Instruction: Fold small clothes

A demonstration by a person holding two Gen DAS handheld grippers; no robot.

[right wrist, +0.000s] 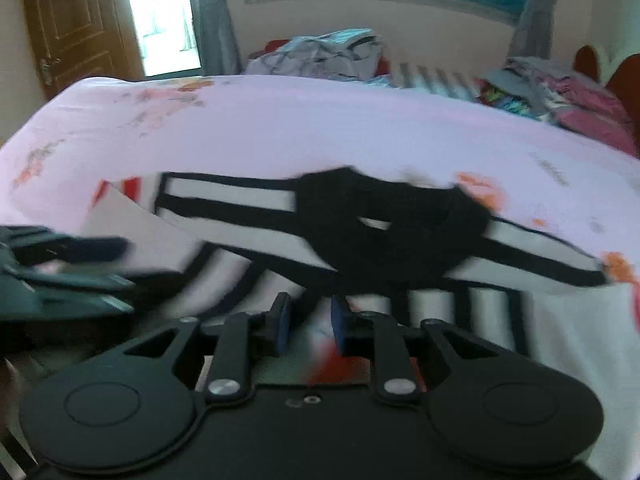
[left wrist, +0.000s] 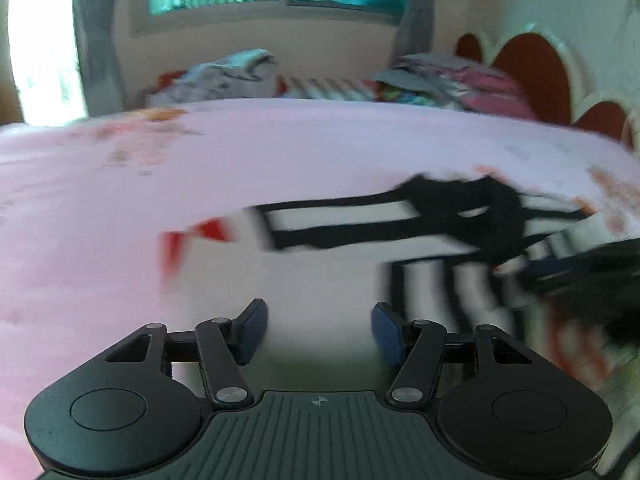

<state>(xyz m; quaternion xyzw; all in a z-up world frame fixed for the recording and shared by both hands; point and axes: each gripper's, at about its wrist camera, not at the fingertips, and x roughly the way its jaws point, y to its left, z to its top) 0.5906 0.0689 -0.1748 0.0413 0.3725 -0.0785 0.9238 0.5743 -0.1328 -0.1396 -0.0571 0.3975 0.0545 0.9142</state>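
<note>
A small white garment with black stripes, a black collar and red sleeve trim lies spread on the pink bedsheet. In the left wrist view the garment sits ahead and to the right. My left gripper is open and empty, over the garment's white lower part. My right gripper is open with a narrow gap, at the garment's near edge, with nothing held between its pads. Each gripper shows blurred at the other view's edge. Both views are motion-blurred.
A pile of grey clothes and a stack of colourful clothes lie at the far side of the bed. A red-and-white headboard stands at the right. A wooden door is at the far left.
</note>
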